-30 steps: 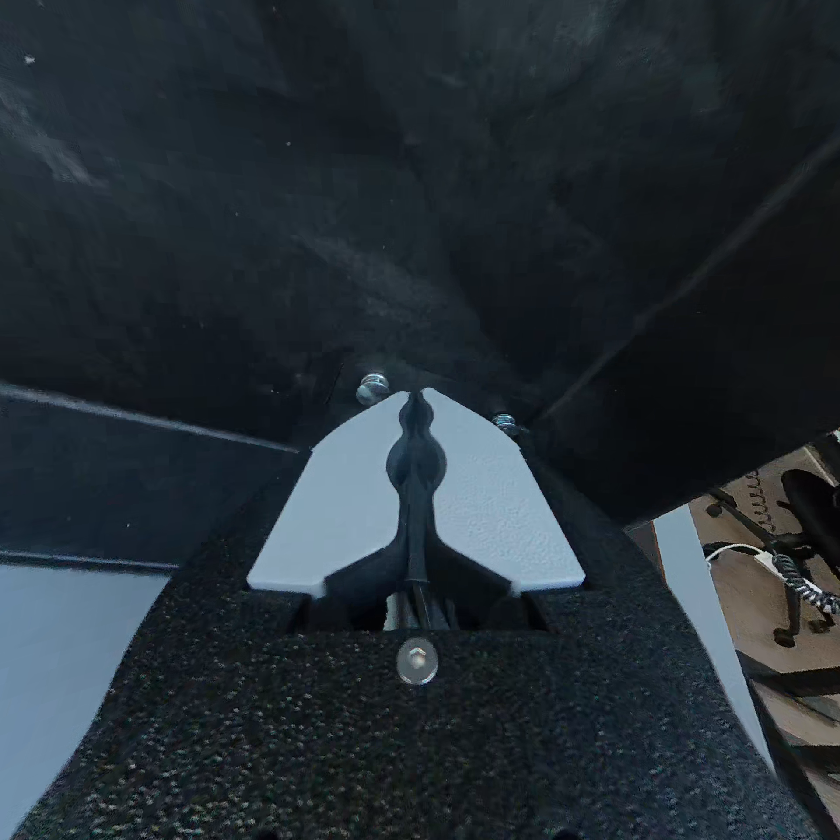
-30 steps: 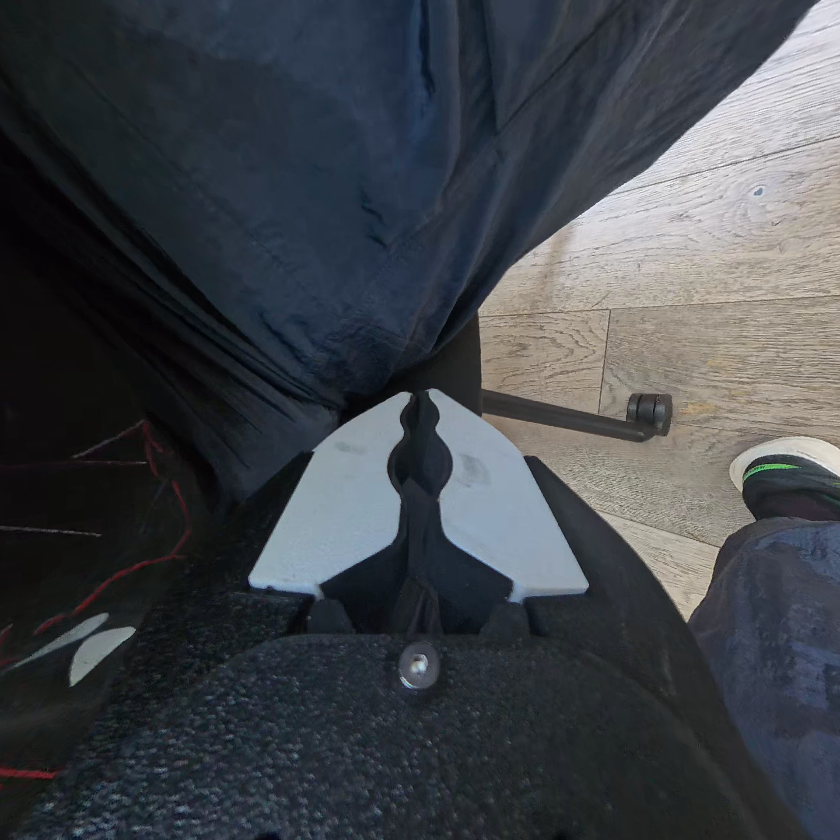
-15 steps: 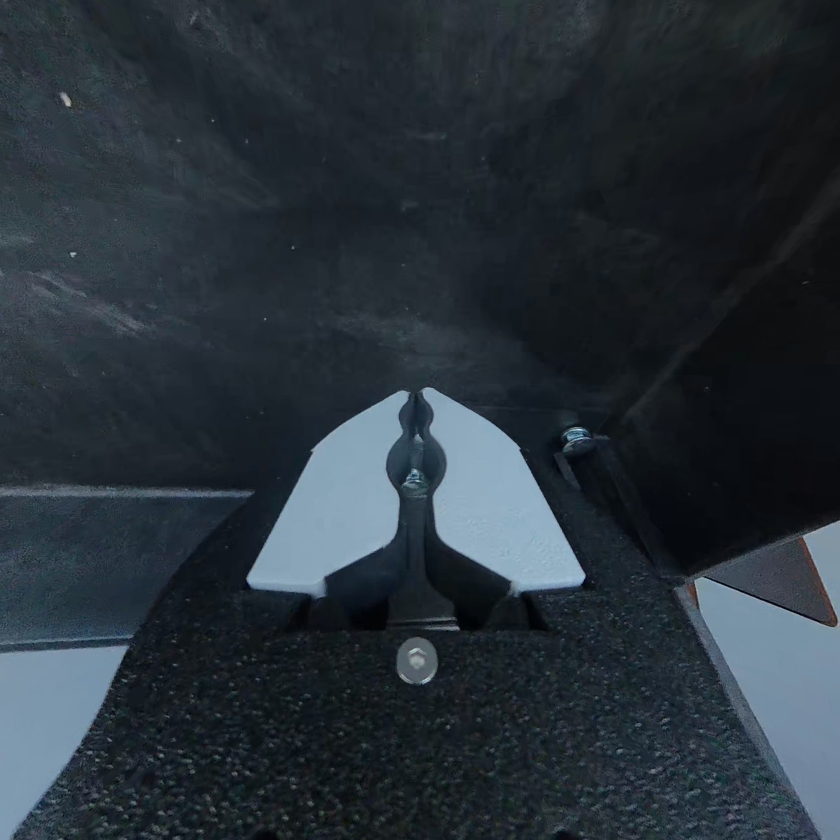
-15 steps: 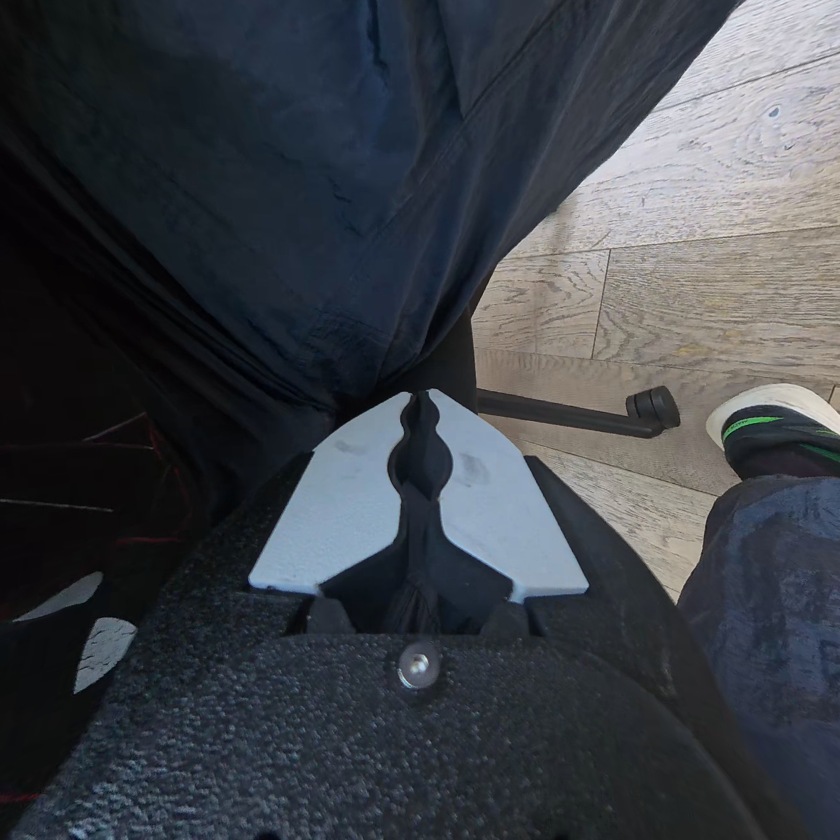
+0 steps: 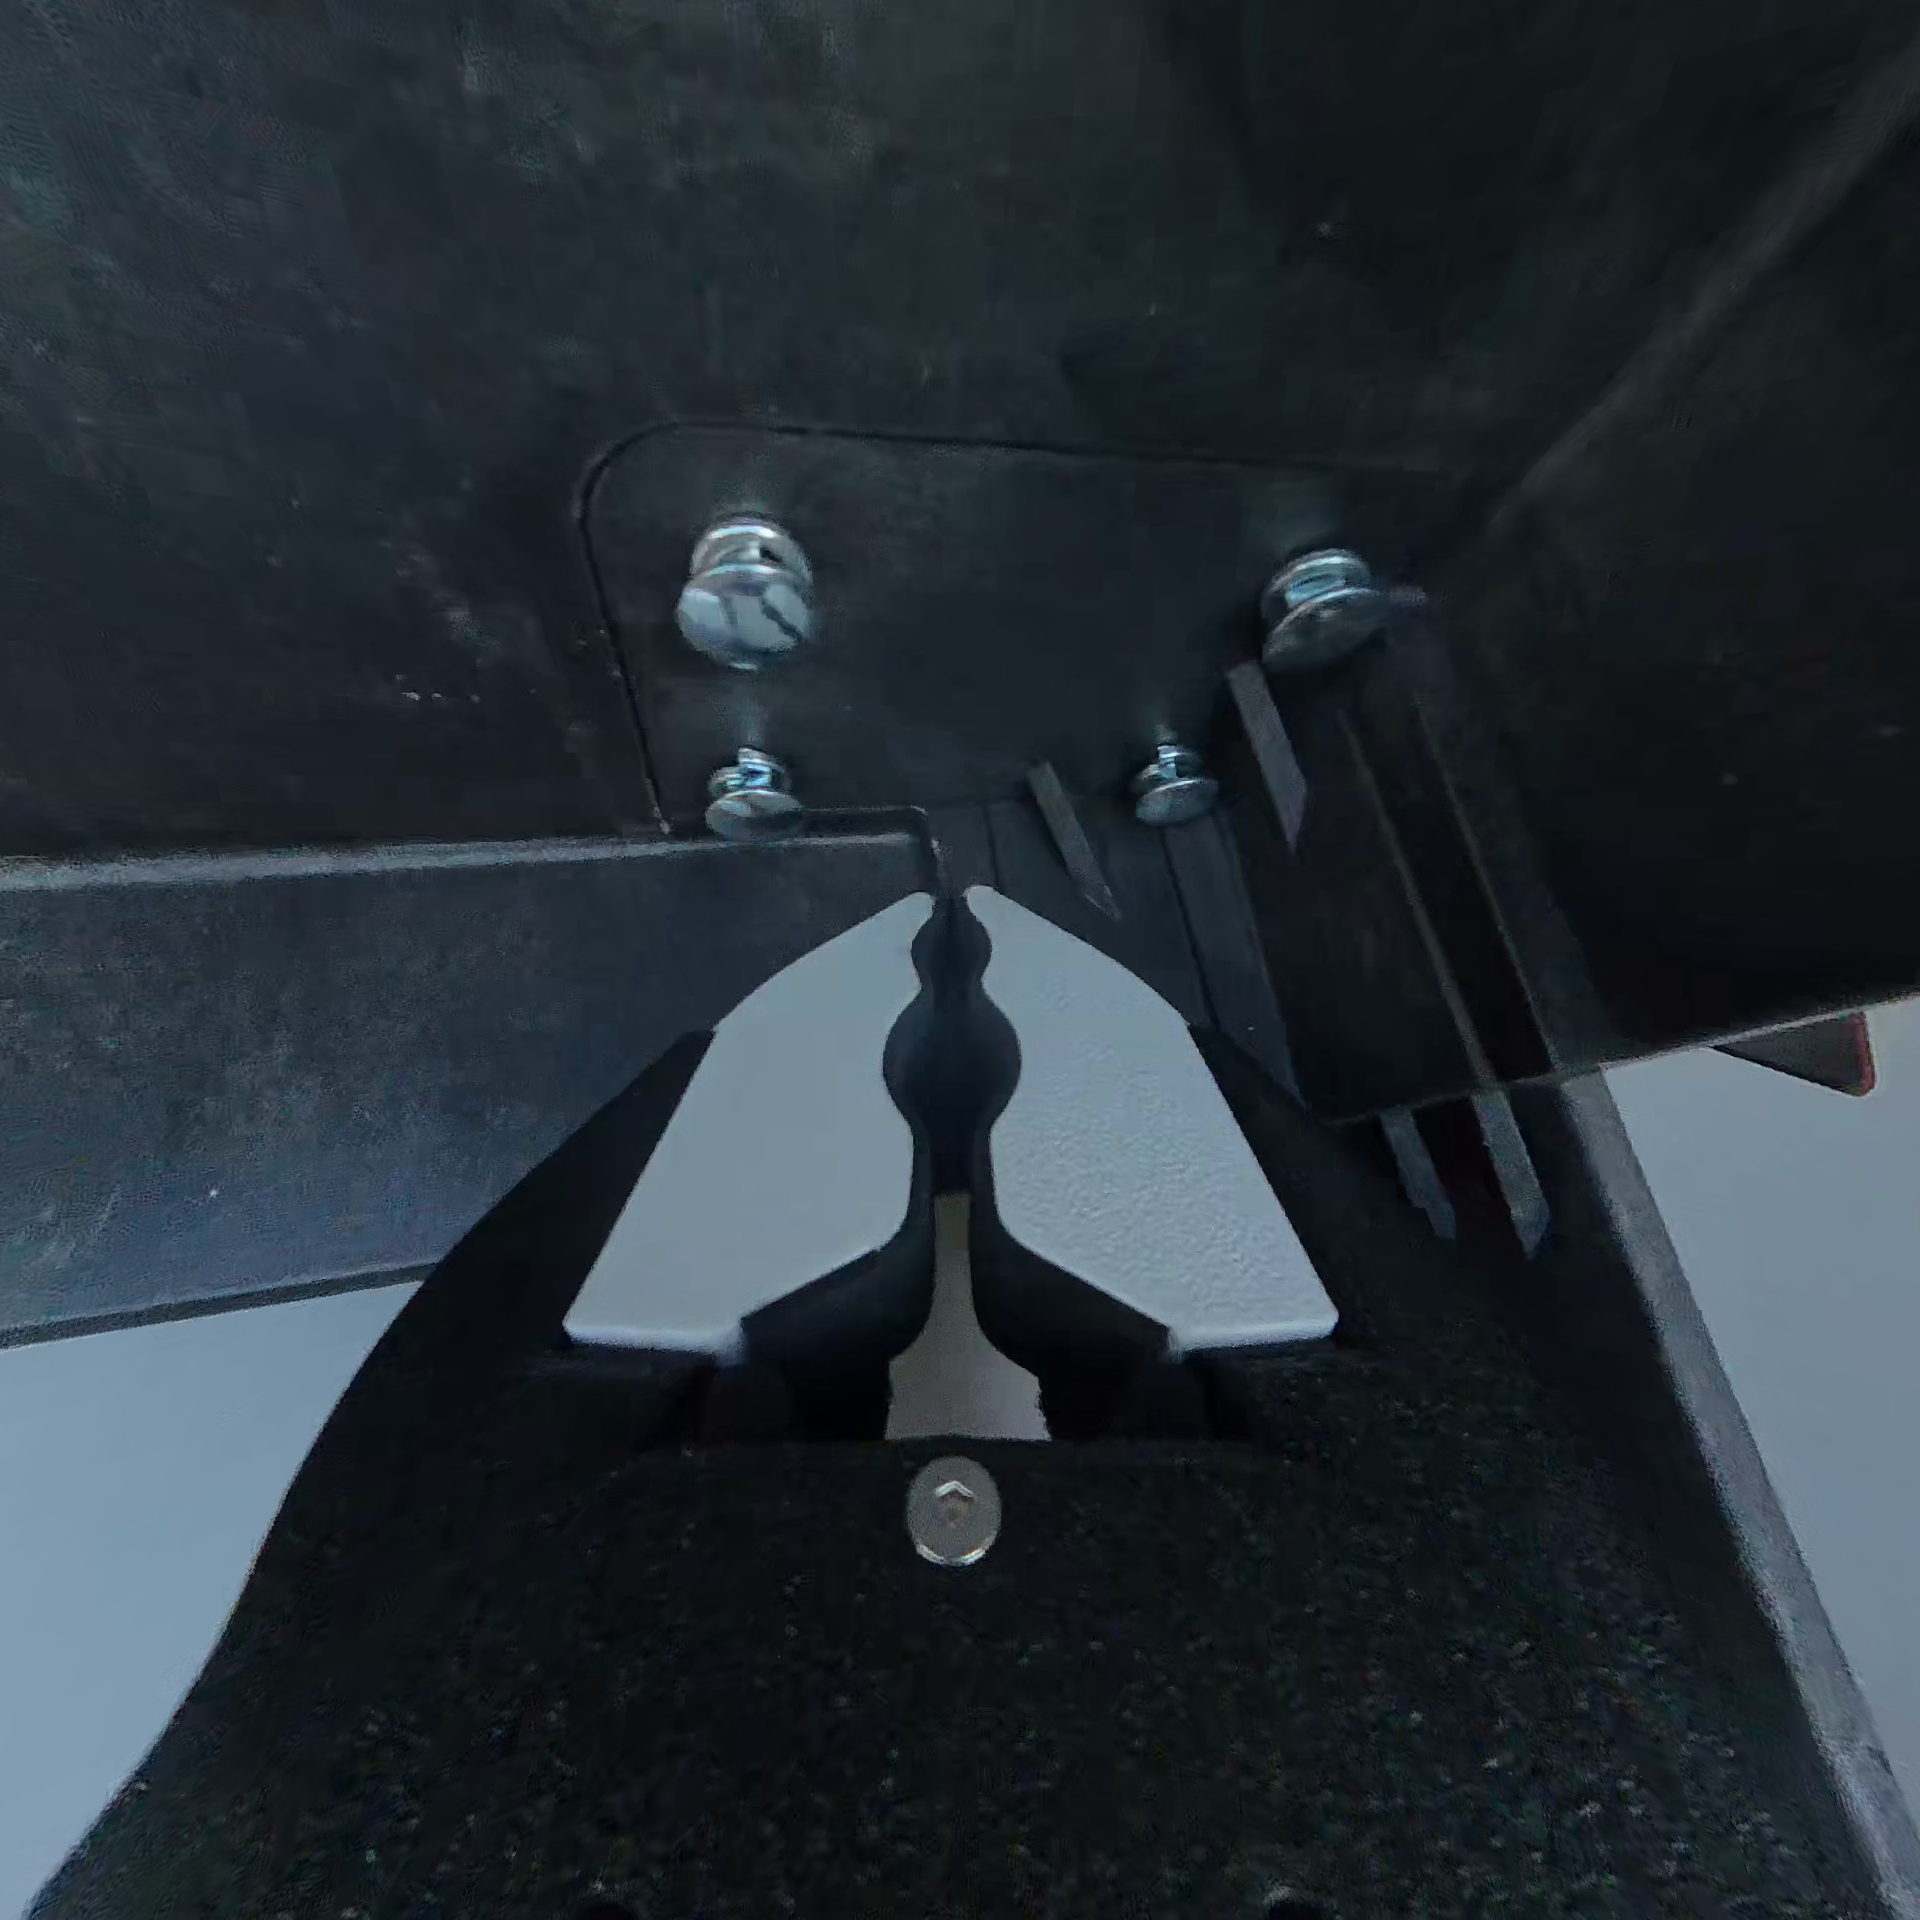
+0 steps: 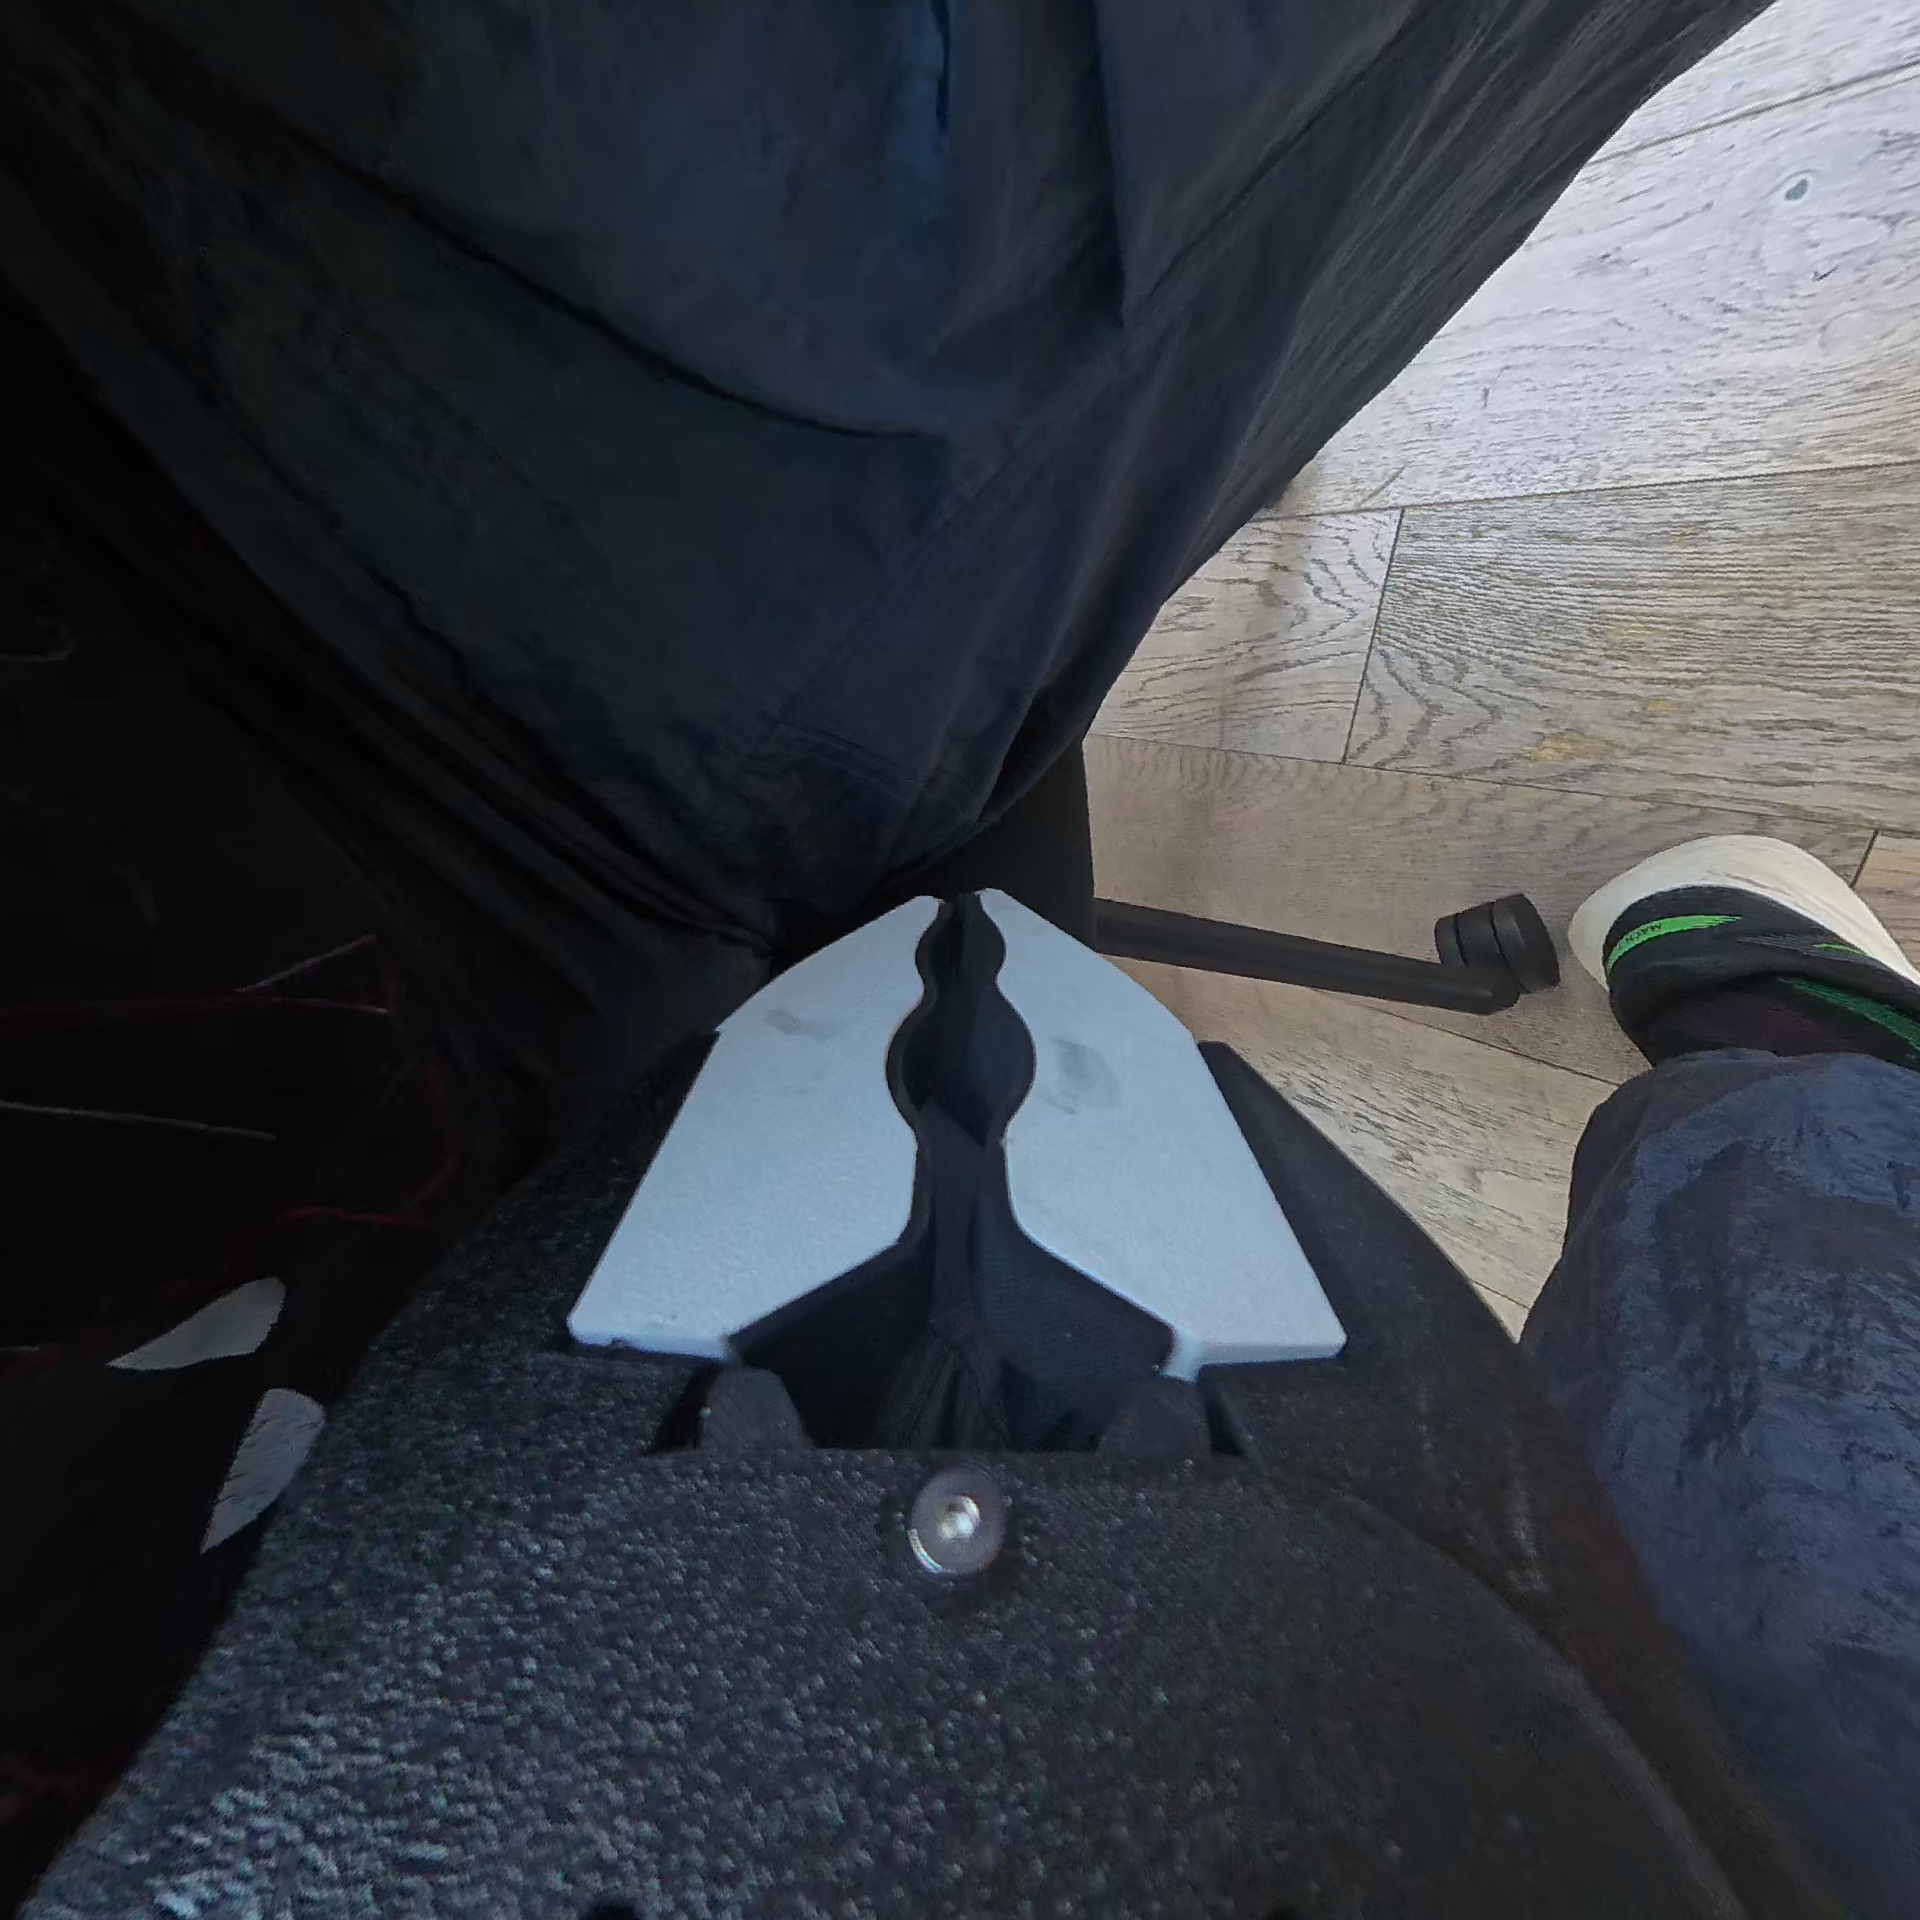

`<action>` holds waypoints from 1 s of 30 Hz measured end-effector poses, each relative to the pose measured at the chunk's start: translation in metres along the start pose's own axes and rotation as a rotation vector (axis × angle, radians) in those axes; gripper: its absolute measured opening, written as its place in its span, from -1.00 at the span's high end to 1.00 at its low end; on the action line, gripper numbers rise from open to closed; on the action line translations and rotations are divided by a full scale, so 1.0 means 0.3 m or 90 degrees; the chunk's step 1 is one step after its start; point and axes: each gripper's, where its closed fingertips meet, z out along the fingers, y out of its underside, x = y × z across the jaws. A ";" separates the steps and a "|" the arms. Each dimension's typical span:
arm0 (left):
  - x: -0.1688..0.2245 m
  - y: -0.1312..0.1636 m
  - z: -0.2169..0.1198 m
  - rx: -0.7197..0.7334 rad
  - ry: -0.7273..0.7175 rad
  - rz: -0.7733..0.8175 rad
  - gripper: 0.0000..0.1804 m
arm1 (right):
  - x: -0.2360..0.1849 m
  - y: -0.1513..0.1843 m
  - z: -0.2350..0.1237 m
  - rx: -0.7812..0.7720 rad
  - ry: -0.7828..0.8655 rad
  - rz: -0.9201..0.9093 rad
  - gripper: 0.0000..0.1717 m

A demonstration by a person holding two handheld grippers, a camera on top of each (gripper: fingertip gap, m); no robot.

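Two grippers, both with fingers brought together at the tips and nothing between them. My left gripper [image 5: 951, 902] points up at the dark underside of a table [image 5: 935, 208], its tip just below a black mounting plate [image 5: 935, 582] fixed by four silver bolts; the nearest bolt [image 5: 753, 795] sits up and to the left of the tip, another [image 5: 743, 597] above it. A black crossbar [image 5: 416, 1039] runs in from the left, and a black leg [image 5: 1403, 935] stands just to the right. My right gripper [image 6: 961, 909] points down at my own dark trouser leg [image 6: 727, 416], the tip close to or against the cloth; I cannot tell which. A black chair leg with its castor [image 6: 1496, 940] lies on the wood floor [image 6: 1610, 520] to the right, near my shoe [image 6: 1745, 935].

I judge the left tip could knock a bolt head or the crossbar edge if I lift it carelessly in this tight corner. On the right, the fingers could snag cloth if opened and pressed shut here.
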 end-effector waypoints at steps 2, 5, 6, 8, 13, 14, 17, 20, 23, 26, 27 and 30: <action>0.012 -0.005 0.003 0.000 0.007 0.000 1.00 | 0.002 0.005 -0.004 -0.002 -0.001 -0.003 1.00; 0.001 -0.018 0.008 -0.003 0.004 0.017 1.00 | 0.003 0.015 -0.003 -0.009 -0.003 -0.006 1.00; 0.008 -0.025 0.010 -0.006 0.008 0.028 1.00 | 0.004 0.017 -0.003 -0.010 -0.003 -0.007 1.00; 0.018 -0.030 0.016 -0.019 0.003 0.063 1.00 | 0.006 0.018 -0.004 -0.009 -0.003 -0.008 1.00; 0.031 0.033 -0.031 -0.076 0.012 0.098 1.00 | 0.011 0.027 -0.007 -0.002 -0.004 -0.001 1.00; 0.032 0.051 -0.054 -0.083 0.012 0.100 1.00 | 0.011 0.029 -0.008 -0.001 -0.004 -0.001 1.00; 0.040 0.089 -0.100 -0.102 0.014 0.105 1.00 | 0.011 0.032 -0.009 0.001 -0.006 0.000 1.00; 0.055 0.074 -0.078 -0.098 0.020 0.108 1.00 | 0.009 0.027 -0.005 -0.005 -0.009 -0.005 1.00; 0.059 0.061 -0.059 -0.096 0.021 0.112 1.00 | 0.008 0.024 -0.001 -0.008 -0.012 -0.007 1.00; 0.014 0.091 -0.117 -0.090 -0.007 0.090 1.00 | 0.012 0.030 -0.006 0.003 -0.016 0.003 1.00; -0.030 0.095 -0.150 -0.078 -0.033 0.066 1.00 | 0.012 0.033 -0.007 0.006 -0.018 0.005 1.00; -0.261 0.040 -0.280 0.013 -0.150 -0.053 1.00 | 0.006 0.045 -0.003 0.005 -0.025 0.007 1.00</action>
